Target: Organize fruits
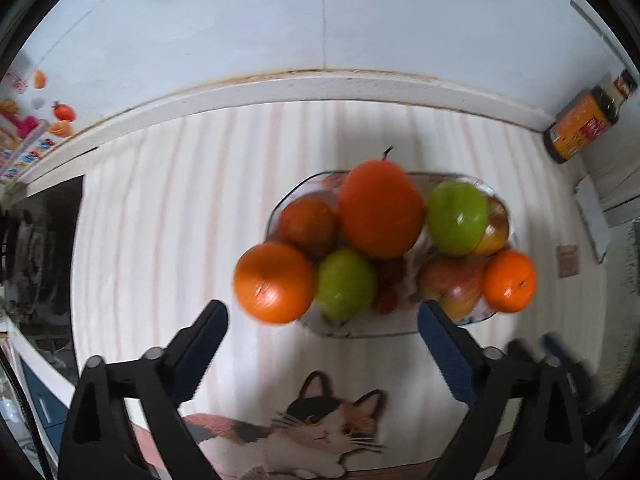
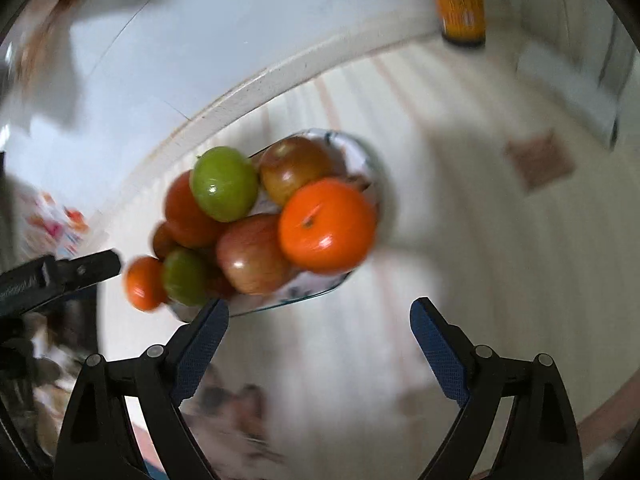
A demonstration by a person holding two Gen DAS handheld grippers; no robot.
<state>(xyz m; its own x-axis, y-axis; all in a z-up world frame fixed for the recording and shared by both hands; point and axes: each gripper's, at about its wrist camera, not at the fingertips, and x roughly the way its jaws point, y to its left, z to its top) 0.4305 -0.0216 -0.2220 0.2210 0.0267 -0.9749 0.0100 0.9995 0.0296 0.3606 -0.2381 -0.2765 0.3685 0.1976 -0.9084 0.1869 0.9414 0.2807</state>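
Note:
A glass plate (image 1: 360, 330) piled with fruit sits on a striped cloth. It holds a big orange fruit (image 1: 380, 210), two green apples (image 1: 456, 218) (image 1: 345, 284), a red apple (image 1: 452, 284), a small orange (image 1: 509, 280) at its right rim and an orange (image 1: 274, 282) at its left rim. My left gripper (image 1: 322, 318) is open and empty just short of the plate. In the right wrist view the plate (image 2: 320, 286) and its orange (image 2: 327, 226) lie ahead of my open, empty right gripper (image 2: 320, 312). The left gripper's finger (image 2: 86, 266) shows at the left.
A sauce bottle (image 1: 586, 120) stands at the back right by the wall, also in the right wrist view (image 2: 460, 0). A raised white ledge (image 1: 320, 88) runs behind the cloth. A cat picture (image 1: 316, 428) is on the cloth near me. A stove (image 1: 36, 240) lies to the left.

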